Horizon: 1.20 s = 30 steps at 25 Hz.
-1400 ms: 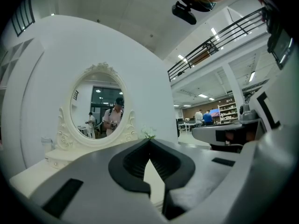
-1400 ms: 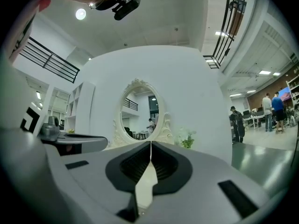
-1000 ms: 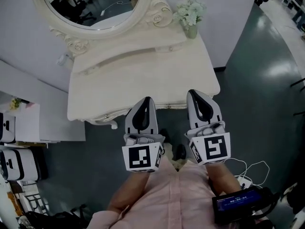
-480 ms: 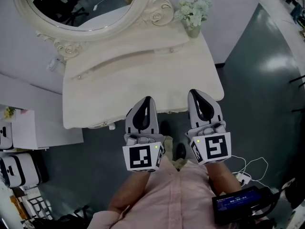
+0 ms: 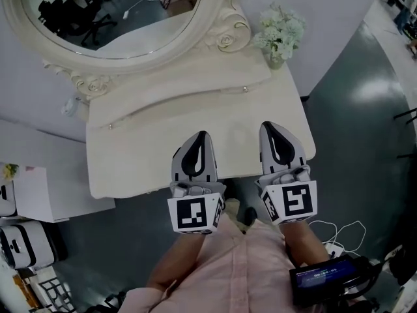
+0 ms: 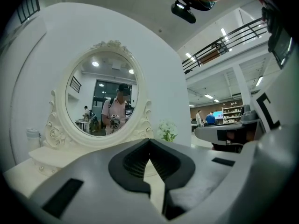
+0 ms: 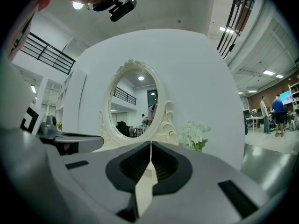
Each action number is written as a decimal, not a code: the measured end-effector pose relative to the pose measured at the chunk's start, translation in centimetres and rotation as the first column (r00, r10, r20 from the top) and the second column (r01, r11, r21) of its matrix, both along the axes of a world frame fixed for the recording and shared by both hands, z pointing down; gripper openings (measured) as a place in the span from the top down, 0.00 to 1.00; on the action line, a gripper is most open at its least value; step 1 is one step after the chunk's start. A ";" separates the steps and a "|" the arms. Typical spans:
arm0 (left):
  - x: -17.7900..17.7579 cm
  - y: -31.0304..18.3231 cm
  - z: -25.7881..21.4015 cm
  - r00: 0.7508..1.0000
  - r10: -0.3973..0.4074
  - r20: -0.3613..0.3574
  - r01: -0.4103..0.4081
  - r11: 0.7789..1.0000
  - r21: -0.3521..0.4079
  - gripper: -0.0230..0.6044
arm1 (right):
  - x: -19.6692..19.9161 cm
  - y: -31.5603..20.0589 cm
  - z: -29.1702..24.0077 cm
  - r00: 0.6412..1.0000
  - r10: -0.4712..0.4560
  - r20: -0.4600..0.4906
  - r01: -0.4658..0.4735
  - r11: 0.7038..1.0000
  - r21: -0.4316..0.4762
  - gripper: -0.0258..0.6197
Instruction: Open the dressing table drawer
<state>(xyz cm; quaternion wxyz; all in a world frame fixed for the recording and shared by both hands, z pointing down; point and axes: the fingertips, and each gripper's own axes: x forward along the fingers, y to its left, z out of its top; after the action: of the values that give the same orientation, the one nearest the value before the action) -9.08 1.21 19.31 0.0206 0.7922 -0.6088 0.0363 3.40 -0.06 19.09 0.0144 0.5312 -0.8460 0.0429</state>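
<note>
The cream dressing table (image 5: 143, 155) stands against the wall, with an oval carved mirror (image 5: 111, 18) and a small vase of white flowers (image 5: 280, 34) at its back right. A raised shelf along the back bears two small knobs (image 5: 245, 89). The drawer front under the top is hidden in the head view. My left gripper (image 5: 197, 135) and right gripper (image 5: 272, 125) reach side by side over the table's front edge, both level, both shut, nothing between their jaws. The mirror (image 6: 103, 101) and flowers (image 7: 195, 134) lie ahead beyond the closed jaw tips (image 6: 149, 140) (image 7: 151, 143).
A low white cabinet (image 5: 39, 191) stands left of the table, with white cases (image 5: 19, 243) on the floor beside it. White cables (image 5: 339, 230) lie on the dark floor at the right. A dark device (image 5: 324, 279) hangs at the person's waist.
Both grippers have moved forward together, farther over the table's front edge. The table and mirror have come closer in the head view. The jaws stay shut.
</note>
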 end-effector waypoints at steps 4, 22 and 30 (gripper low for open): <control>-1.6 -2.5 -1.0 1.000 0.021 -0.007 -0.021 1.000 0.020 0.93 | -1.5 -2.2 -1.1 1.000 0.027 -0.005 -0.027 0.999 0.021 0.93; -1.2 -8.8 -1.3 0.997 0.055 -0.049 -0.053 0.998 0.035 0.93 | -1.1 -7.6 -1.5 0.997 0.050 -0.062 -0.049 0.998 0.027 0.93; 0.2 -10.8 0.3 0.998 0.037 -0.050 -0.037 0.999 -0.004 0.93 | -0.1 -10.3 0.6 0.998 0.021 -0.058 -0.023 0.999 -0.027 0.93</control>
<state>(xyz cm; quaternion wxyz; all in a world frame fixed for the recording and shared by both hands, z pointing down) -8.93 -9.62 19.59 0.0372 0.8040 -0.5931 0.0183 3.35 -10.32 19.64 0.0457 0.5413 -0.8386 0.0392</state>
